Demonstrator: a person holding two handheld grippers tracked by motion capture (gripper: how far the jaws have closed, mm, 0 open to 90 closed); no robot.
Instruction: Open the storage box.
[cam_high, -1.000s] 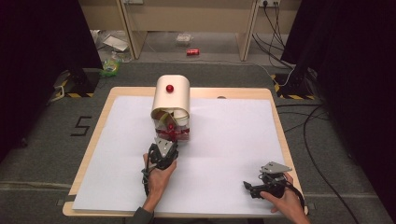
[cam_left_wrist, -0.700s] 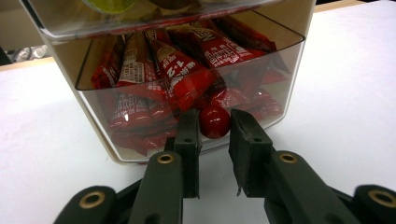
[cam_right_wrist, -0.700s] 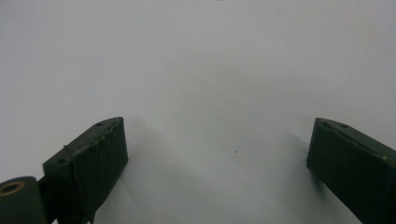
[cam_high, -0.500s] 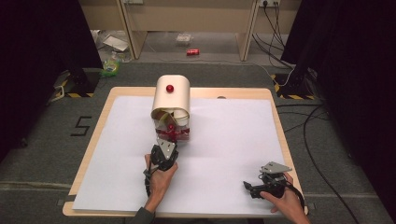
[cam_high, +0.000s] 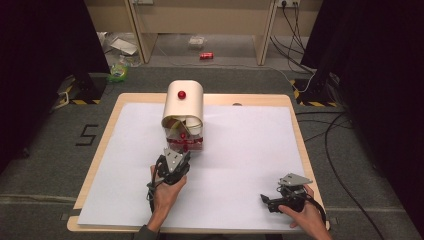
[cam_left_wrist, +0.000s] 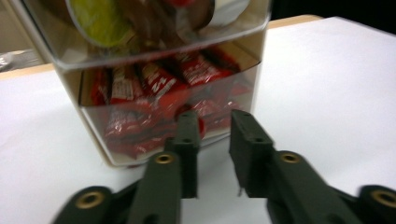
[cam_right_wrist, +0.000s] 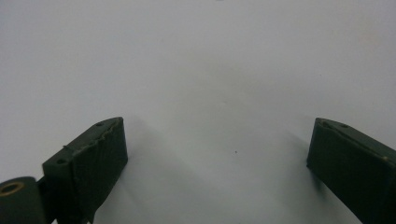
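Two tongs | left tongs (cam_left_wrist: 212, 122) narrow, just opening, empty, at candy box (cam_left_wrist: 163, 79) drawer knob (cam_left_wrist: 200, 125) | right tongs (cam_right_wrist: 217, 154) wide, empty | next: pinch knob, pull.

High view above the table (cam_high: 250, 150) looking forward and down, left tongs view close on snack dispenser (cam_left_wrist: 154, 84), shared.

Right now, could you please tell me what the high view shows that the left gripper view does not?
High view: the cream domed lid with its red knob, and the right gripper open on the white table. Left gripper view: the left gripper, its jaws just opening, apart, nothing between them. Both: the red wrapped sweets in the clear container.
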